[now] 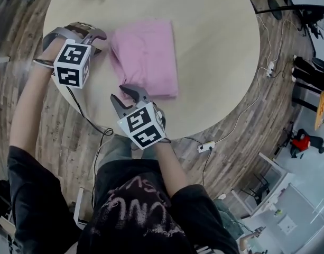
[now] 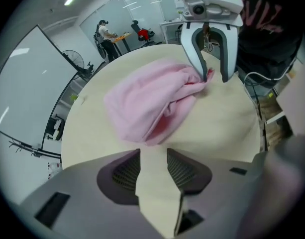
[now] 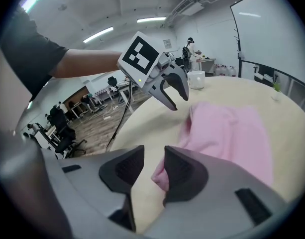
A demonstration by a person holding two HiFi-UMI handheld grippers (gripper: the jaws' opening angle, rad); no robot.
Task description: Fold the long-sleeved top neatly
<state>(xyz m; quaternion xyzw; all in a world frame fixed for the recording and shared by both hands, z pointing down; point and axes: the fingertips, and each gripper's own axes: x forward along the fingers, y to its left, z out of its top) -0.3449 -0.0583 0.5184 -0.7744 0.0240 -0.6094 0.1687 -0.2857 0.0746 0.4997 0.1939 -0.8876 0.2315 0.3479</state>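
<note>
The pink long-sleeved top (image 1: 145, 57) lies folded into a rough rectangle on the round pale table (image 1: 220, 52). My left gripper (image 1: 101, 42) hovers at the top's left edge, open, with only bare tabletop between its jaws (image 2: 153, 169); the pink cloth (image 2: 150, 108) bunches just ahead of it. At the top's near corner sits my right gripper (image 1: 122, 93), open too. In the right gripper view a pink corner (image 3: 161, 176) lies against the right pad (image 3: 179, 169), not pinched. Each gripper sees the other: the right gripper (image 2: 216, 76) and the left gripper (image 3: 178, 101).
A white mug (image 3: 196, 78) stands at the table's far side. Cables and a white power strip (image 1: 206, 146) lie on the wooden floor to the right. Chairs and desks fill the room beyond, and a person (image 2: 103, 31) stands far off.
</note>
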